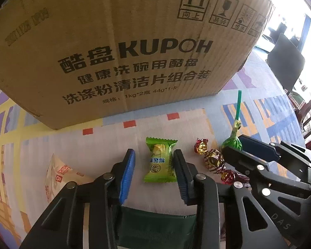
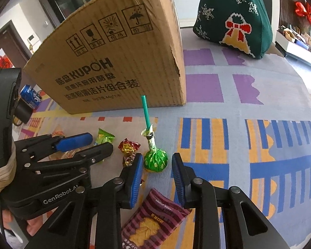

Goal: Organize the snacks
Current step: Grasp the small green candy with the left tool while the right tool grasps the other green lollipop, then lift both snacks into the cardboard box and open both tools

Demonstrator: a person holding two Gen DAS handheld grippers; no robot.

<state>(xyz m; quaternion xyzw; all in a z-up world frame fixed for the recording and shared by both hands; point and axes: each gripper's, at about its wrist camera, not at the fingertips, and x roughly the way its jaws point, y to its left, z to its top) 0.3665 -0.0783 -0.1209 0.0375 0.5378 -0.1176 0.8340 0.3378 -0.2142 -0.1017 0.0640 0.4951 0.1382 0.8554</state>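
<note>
A green candy packet lies flat on the patterned cloth between the blue pads of my left gripper. The right pad touches the packet's edge and the left pad stands apart, so the jaws are open. In the right wrist view, a green foil lollipop with a teal stick rests between the pads of my right gripper. Its left pad touches the foil and a gap shows on the right, so this gripper is open too. Red-gold wrapped candies lie between the two grippers.
A large cardboard box stands just behind the snacks. A white-orange packet lies left, a brown striped cookie packet under the right gripper. A blue soda can lies left of the box, a green knitted bag behind it.
</note>
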